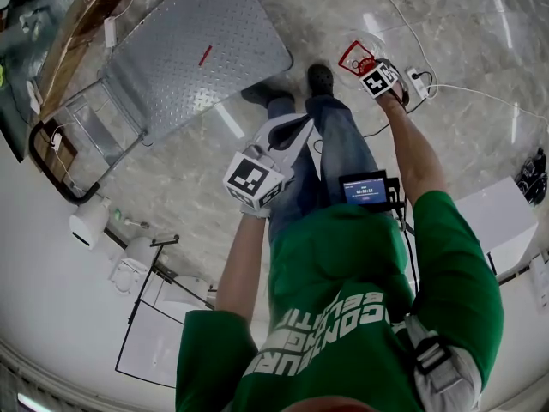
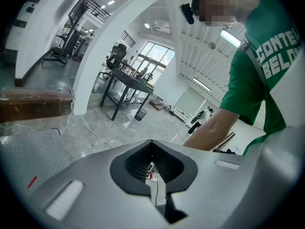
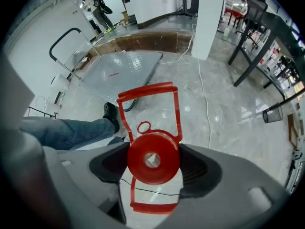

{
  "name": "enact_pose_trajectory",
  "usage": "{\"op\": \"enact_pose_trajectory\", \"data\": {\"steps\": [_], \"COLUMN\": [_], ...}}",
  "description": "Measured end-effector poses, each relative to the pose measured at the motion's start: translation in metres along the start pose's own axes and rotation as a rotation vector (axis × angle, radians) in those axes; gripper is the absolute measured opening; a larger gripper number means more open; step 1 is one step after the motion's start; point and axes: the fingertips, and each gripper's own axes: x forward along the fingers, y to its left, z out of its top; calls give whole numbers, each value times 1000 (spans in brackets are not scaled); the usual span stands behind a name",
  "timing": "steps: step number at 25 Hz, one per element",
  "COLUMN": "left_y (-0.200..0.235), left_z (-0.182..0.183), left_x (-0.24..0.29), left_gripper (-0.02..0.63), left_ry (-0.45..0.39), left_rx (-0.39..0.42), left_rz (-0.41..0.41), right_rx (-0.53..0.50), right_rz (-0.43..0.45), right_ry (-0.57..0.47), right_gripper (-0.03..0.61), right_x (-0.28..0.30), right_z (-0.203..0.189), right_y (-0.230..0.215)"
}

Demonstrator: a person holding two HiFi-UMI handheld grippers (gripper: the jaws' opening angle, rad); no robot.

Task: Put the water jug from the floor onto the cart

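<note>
Red cap pinched between part-closed jaws of right gripper, treat water jug as standing upright on floor directly below that nearer hand; keep left gripper, closed and empty, clear.

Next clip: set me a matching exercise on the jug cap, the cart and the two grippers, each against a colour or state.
Things:
1 jug cap
2 cart
3 left gripper
4 right gripper

Colours and states:
a jaws together, nothing between them
b red
c points down, pads on the cap's sides
d grey metal deck

Pairs: 1-b; 2-d; 3-a; 4-c
</note>
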Motion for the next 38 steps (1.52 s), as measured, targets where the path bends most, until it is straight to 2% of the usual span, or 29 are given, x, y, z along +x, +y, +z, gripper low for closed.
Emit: {"op": "enact_pose_trajectory", "data": {"steps": [9, 16, 21, 25, 30, 38], "left_y": [-11, -7, -8, -13, -25, -34], "left_z": [-1, -3, 1, 9, 31, 67], "left_x": [6, 6, 6, 7, -3, -28], "left_gripper": [9, 9, 9, 9, 9, 9], "left_ry": [6, 5, 2, -8, -60, -156], "left_rx": [-4, -8, 16, 34, 57, 77], "left_rz": [-17, -22, -33, -35, -31, 14], "right_rx": [35, -6, 8, -12, -7, -54], "right_rz": [1, -6, -27, 6, -18, -33], "right_ry": [25, 45, 63, -19, -47, -236], "right_gripper": [302, 302, 301, 301, 302, 301], "right_x": [6, 4, -21, -51, -106, -198], "right_z": [-3, -7, -9, 10, 16, 68], "right_y": [-2, -2, -9, -5, -4, 2]}}
